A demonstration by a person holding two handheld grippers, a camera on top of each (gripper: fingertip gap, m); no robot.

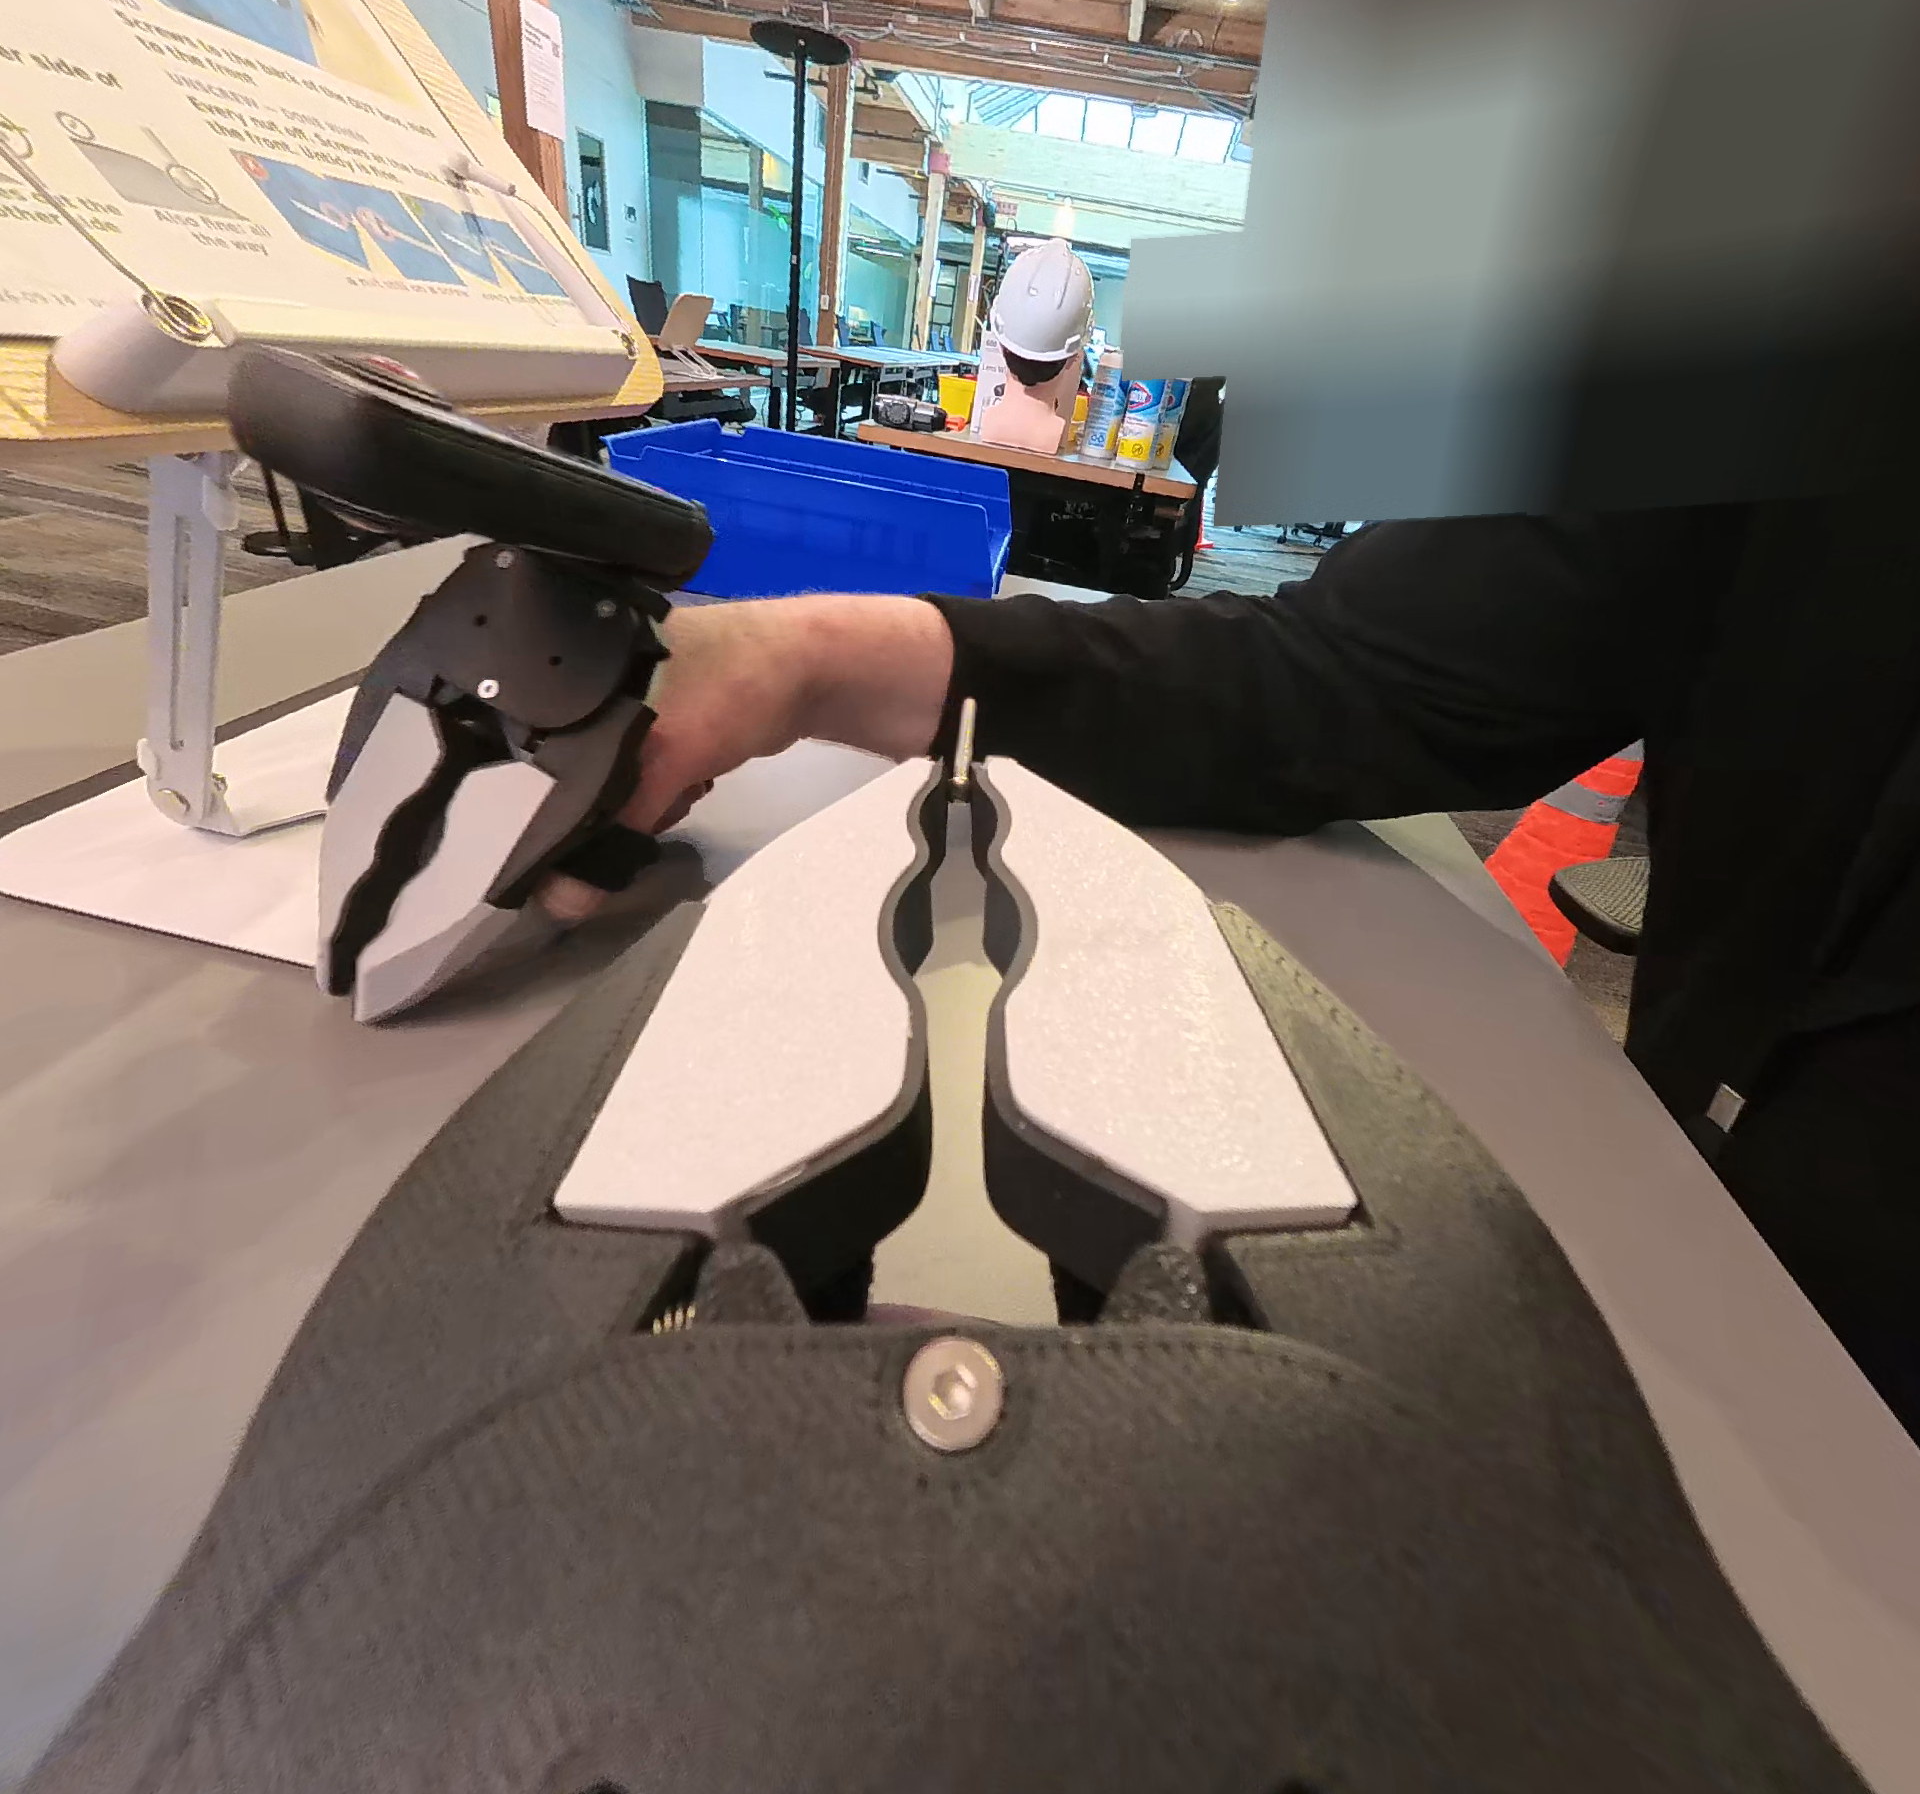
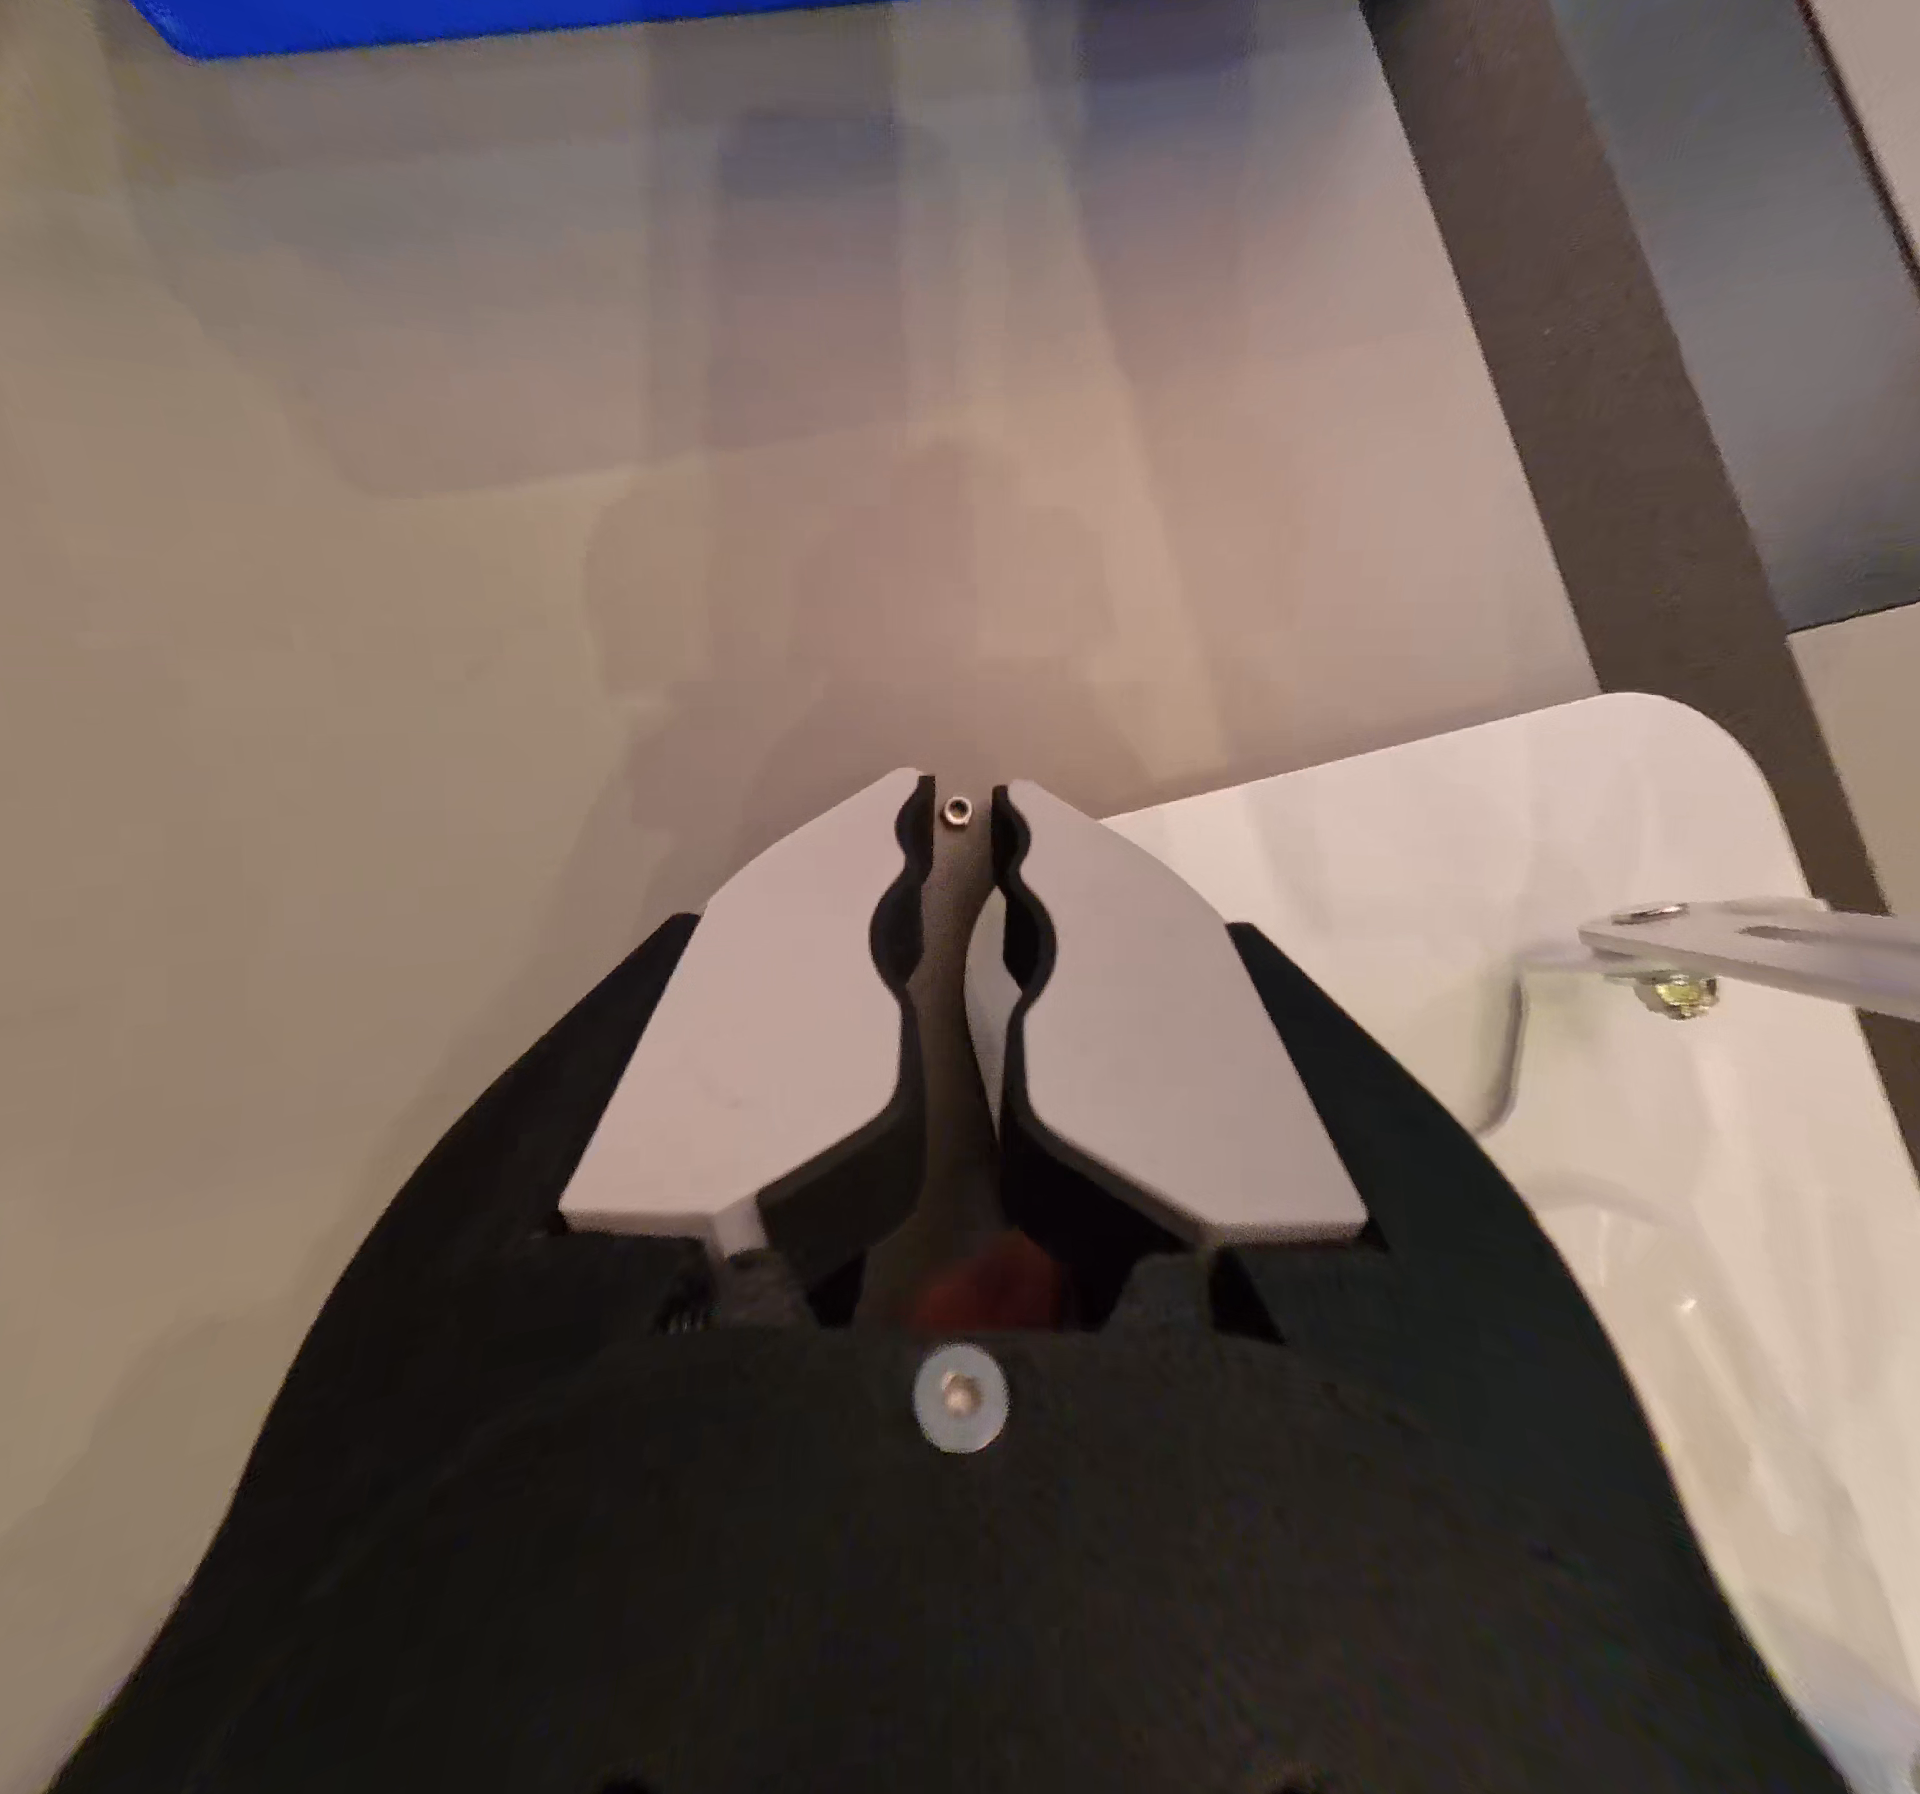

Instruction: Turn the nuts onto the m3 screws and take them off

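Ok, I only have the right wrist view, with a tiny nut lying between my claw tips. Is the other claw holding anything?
Observer: Yes. The left wrist view shows the left claw shut on a screw, gripped at its lower end.
Operator: Which way does it point?
Observer: Its shaft stands up above the claw tips.
Operator: And how does my claw sit from there?
Observer: The right claw is tipped steeply down with its tips at the grey table, well apart from the screw.
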